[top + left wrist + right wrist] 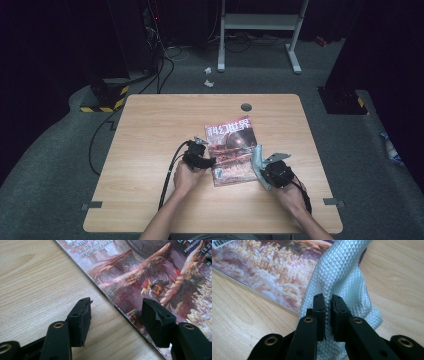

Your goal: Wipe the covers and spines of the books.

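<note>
Just cloth [342, 277] against magazine [274, 272]

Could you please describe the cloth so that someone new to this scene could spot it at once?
On the wooden table lies a magazine. At its right edge, the right gripper pinches the cloth. It is pale blue-grey with a quilted diamond texture, unlike the glossy printed cover.
</note>
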The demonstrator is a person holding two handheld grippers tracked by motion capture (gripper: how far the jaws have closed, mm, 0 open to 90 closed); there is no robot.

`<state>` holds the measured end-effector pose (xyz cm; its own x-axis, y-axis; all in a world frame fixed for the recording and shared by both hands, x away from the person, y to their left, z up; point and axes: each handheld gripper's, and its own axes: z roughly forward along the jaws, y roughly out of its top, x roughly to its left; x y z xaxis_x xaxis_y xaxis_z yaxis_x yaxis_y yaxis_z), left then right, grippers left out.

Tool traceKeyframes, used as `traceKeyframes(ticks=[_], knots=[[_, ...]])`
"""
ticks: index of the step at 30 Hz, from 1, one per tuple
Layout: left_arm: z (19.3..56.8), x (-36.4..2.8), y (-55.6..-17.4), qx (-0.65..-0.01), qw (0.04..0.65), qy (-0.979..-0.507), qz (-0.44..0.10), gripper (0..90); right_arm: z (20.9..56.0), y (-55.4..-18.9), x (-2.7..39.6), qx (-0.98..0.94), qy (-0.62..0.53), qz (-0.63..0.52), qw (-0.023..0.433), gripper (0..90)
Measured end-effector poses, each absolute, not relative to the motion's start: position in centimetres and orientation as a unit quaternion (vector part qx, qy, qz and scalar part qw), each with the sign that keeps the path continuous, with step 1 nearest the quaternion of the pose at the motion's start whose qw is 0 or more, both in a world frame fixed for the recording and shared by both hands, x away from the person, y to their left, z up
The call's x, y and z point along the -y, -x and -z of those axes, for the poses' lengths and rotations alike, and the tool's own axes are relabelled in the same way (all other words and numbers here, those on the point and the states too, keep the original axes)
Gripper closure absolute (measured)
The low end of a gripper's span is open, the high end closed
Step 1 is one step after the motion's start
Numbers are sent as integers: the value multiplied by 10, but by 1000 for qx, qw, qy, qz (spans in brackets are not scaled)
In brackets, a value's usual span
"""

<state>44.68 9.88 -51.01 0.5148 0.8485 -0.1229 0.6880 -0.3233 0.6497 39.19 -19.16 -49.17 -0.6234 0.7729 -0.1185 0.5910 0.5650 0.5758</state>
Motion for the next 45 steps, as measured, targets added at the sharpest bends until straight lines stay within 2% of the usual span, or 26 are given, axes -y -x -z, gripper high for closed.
traceKeyframes(ticks=[4,6,12,15,21,23,24,29,30,38,45], knots=[[510,-99,-447,-477,333,-804,-121,414,493,-389,158,-883,-355,-259,166,827],[510,-99,-447,-478,332,-804,-120,414,494,-384,120,-895,-322,-270,148,827],[510,-100,-447,-475,333,-806,-120,416,496,-379,71,-909,-275,-285,128,827],[510,-100,-447,-474,334,-806,-120,418,496,-380,62,-911,-268,-287,127,827],[511,-100,-447,-474,335,-806,-121,418,496,-386,91,-902,-296,-289,125,825],[511,-100,-447,-473,335,-806,-121,418,496,-391,112,-893,-320,-285,134,825],[511,-99,-447,-473,337,-805,-120,419,495,-397,135,-883,-349,-277,146,825],[510,-99,-447,-473,336,-806,-120,434,494,-409,175,-861,-399,-268,164,822],[510,-99,-447,-473,338,-805,-118,461,494,-414,185,-852,-415,-270,168,812],[510,-98,-446,-473,342,-805,-110,490,497,-431,190,-830,-448,-287,167,693],[510,-97,-446,-468,347,-806,-105,502,498,-453,193,-815,-476,-303,130,650]])
